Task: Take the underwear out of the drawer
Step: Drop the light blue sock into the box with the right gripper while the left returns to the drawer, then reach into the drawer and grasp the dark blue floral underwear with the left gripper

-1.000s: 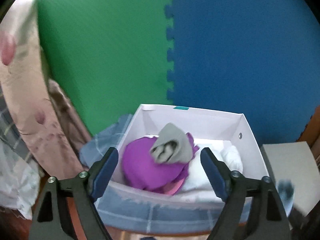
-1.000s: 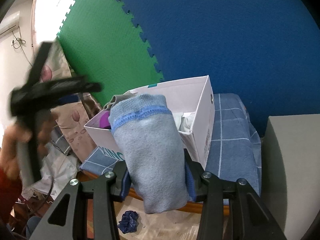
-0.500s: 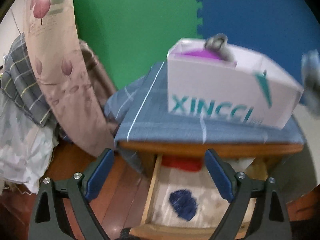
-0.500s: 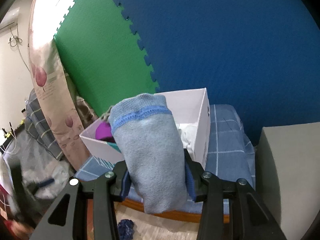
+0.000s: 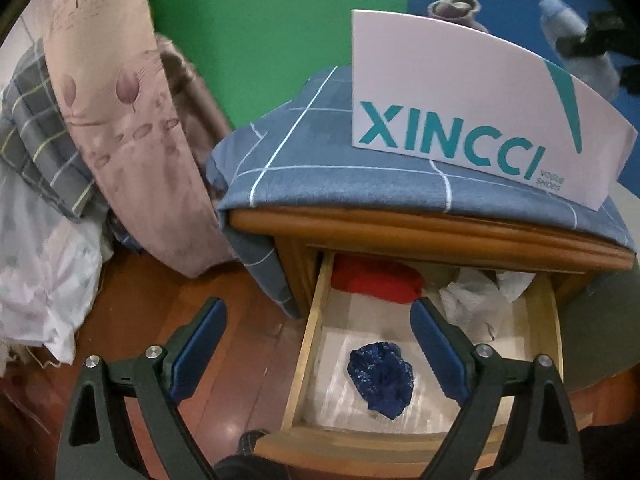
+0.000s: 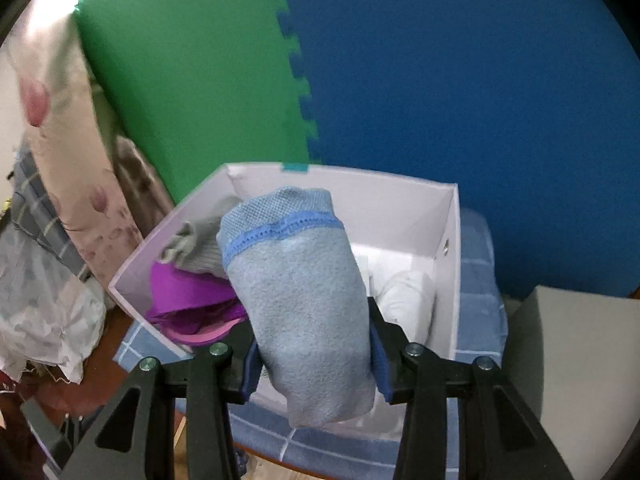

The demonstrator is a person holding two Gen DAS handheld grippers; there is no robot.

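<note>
The wooden drawer (image 5: 313,332) is pulled out under the nightstand. A crumpled dark blue underwear (image 5: 380,378) lies on its floor, with a red folded piece (image 5: 376,280) and a white crumpled piece (image 5: 478,300) further back. My left gripper (image 5: 318,354) hangs open above the drawer's front left, the dark blue piece just right of its middle and untouched. My right gripper (image 6: 312,344) is shut on a rolled light blue underwear (image 6: 304,312), held over the white box (image 6: 400,190). In the left wrist view that roll (image 5: 576,52) shows at the top right.
The white box (image 5: 460,92) stands on a blue checked cloth (image 5: 320,168) over the nightstand. It holds purple (image 6: 192,300), grey (image 6: 200,244) and white (image 6: 408,300) garments. Curtains and bedding (image 5: 60,200) crowd the left; green and blue foam mats cover the wall.
My left gripper dropped from above the box to in front of the open drawer. My right gripper carried the light blue roll from beside the box to over it.
</note>
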